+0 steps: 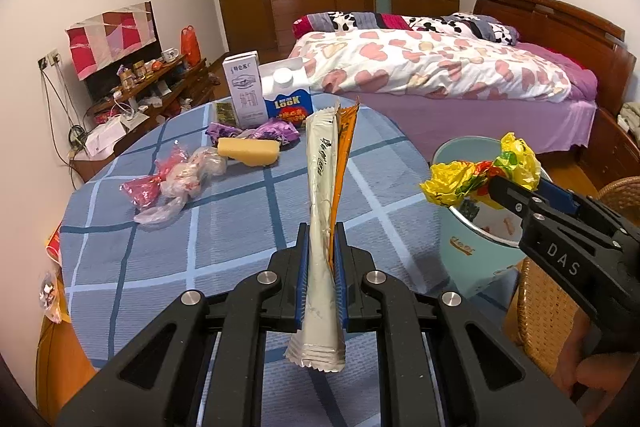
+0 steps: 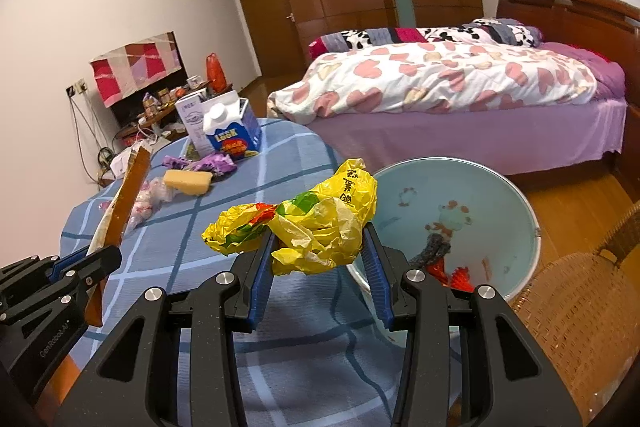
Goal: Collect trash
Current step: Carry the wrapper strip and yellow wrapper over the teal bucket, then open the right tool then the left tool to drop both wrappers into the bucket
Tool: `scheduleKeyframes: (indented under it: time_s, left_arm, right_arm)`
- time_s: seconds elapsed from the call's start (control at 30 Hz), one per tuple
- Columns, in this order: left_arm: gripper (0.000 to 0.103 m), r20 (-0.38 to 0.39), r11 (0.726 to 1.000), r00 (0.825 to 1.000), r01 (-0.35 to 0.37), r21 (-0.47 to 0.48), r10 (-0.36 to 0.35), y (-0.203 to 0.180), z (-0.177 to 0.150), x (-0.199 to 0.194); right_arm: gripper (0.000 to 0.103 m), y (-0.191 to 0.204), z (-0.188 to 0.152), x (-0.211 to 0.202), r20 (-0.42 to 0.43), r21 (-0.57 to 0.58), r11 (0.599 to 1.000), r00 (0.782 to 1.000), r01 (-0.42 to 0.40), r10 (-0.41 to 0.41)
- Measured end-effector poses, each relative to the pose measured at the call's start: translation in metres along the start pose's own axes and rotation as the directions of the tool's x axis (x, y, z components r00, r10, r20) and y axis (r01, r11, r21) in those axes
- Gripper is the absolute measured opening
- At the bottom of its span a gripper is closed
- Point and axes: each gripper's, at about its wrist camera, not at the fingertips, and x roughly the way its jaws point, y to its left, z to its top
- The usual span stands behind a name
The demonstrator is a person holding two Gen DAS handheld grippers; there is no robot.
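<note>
On the left of the blue checked surface (image 1: 224, 259), a heap of trash waits: a red-and-clear crumpled wrapper (image 1: 172, 183), a yellow sponge-like block (image 1: 249, 151) just beyond it, and purple wrappers (image 1: 276, 133) behind that. At the far edge stand a white carton (image 1: 245, 89) and, touching its right side, a blue carton (image 1: 289, 99) with a white cap.

Nearer and to the right, the left gripper (image 1: 322, 267) is clamped almost fully closed on two long sachets, a white sachet (image 1: 322, 211) with an orange sachet (image 1: 345, 163) pressed against its right side, both standing upright above the surface.

Further right, the right gripper (image 2: 318, 259) has its jaws partly closed around a crumpled yellow wrapper (image 2: 316, 227), the blue pads pressing on either side of it. In the left wrist view that wrapper hangs over the near rim of the pale blue bin (image 2: 520, 203), which stands on the floor just beside the surface's right edge. Inside the bin lie a dark scrap and a red wrapper (image 2: 456, 275). A wicker chair (image 2: 580, 307) sits at the near right, and the bed (image 2: 440, 83) fills the far right.
</note>
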Motion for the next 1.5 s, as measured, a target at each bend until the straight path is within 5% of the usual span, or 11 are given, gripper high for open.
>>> scheduleKeyframes:
  time_s: [0.93,1.5]
  left_arm:
    - [0.011,0.019,0.995,0.997,0.067,0.069,-0.068,-0.048,0.023,0.006]
    - [0.011,-0.033,0.983,0.988,0.153,0.098,-0.15,-0.086,0.034,0.036]
  right_arm:
    - [0.042,-0.054,0.009,-0.015,0.05,0.092,0.99,0.992,0.108,-0.113]
    - [0.042,-0.094,0.006,-0.001,0.013,0.158,0.961,0.973,0.225,-0.23]
